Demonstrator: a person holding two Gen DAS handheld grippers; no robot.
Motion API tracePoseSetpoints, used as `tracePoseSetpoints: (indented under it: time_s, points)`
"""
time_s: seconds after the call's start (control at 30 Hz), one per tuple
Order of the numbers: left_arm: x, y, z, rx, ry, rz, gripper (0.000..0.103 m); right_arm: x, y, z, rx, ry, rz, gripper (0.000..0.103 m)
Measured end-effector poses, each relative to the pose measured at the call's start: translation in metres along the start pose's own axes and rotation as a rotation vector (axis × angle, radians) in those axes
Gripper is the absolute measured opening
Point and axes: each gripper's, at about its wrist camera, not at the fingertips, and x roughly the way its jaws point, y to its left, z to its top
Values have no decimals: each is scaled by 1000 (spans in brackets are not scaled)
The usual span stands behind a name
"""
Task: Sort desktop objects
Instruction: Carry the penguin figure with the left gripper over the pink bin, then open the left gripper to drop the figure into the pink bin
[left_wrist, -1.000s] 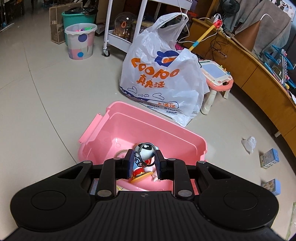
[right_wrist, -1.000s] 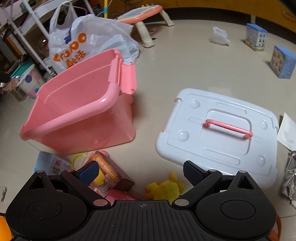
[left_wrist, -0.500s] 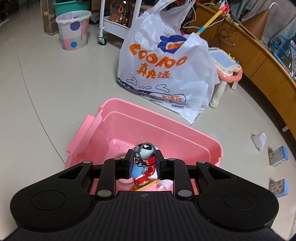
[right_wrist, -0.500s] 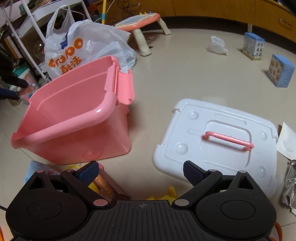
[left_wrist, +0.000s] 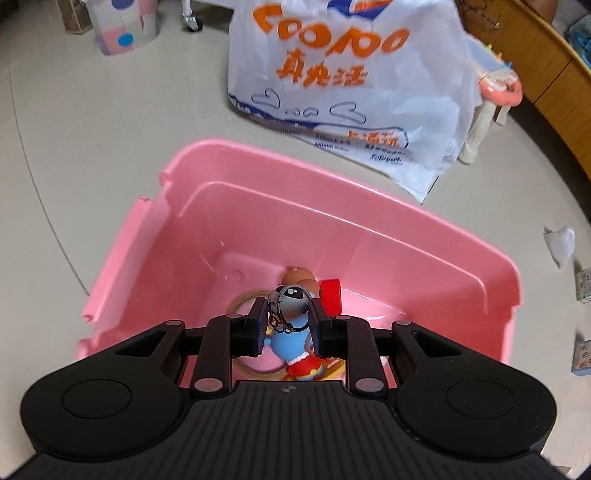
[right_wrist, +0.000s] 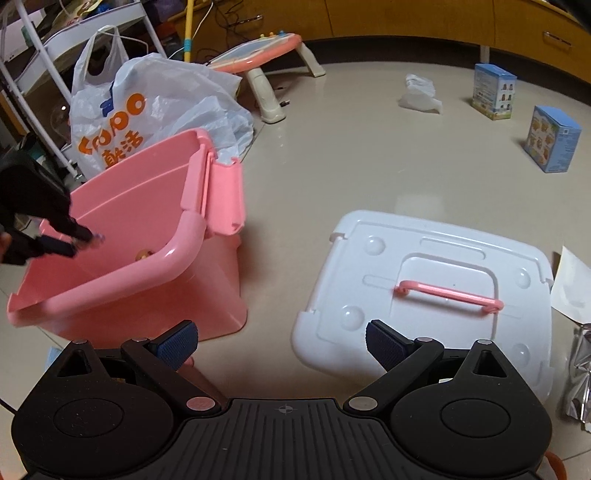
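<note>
My left gripper (left_wrist: 287, 325) is shut on a small toy figure keychain (left_wrist: 291, 328) with a blue body, red trousers and a metal ring. It hangs over the inside of the pink storage bin (left_wrist: 207, 162). On the bin's floor lie a tape ring (left_wrist: 245, 301), a red block (left_wrist: 330, 295) and a small round-headed figure (left_wrist: 297, 275). In the right wrist view the left gripper (right_wrist: 79, 240) reaches into the pink bin (right_wrist: 184, 236) from the left. My right gripper (right_wrist: 280, 338) is open above the floor between the bin and its white lid (right_wrist: 424, 280), holding nothing.
A white shopping bag (left_wrist: 343, 85) with orange print stands behind the bin, beside a toy drawing table (right_wrist: 258, 59). Two blue boxes (right_wrist: 550, 144) and crumpled tissue (right_wrist: 419, 94) lie on the floor to the right. A silver foil packet (right_wrist: 581, 373) and a white paper (right_wrist: 572, 288) lie beside the lid.
The left gripper has moved forward and down over the bin with the figure, so the bin's floor now shows. The right gripper has risen and pulled back; the toys near it have left view.
</note>
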Motion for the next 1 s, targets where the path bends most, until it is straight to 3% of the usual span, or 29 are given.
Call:
tracePoseSetpoints:
  time_s: [0.37, 0.77, 0.87, 1.0]
  points:
    - [59, 4, 14, 32, 138, 67, 24, 10, -7, 10, 26, -9, 3, 97]
    - [87, 5, 14, 30, 181, 127, 26, 21, -19, 21, 64, -7, -2, 97]
    - [88, 1, 13, 61, 174, 146, 36, 23, -22, 22, 70, 1, 2, 97]
    - [83, -5, 10, 102, 147, 161, 63, 23, -22, 22, 71, 10, 10, 97]
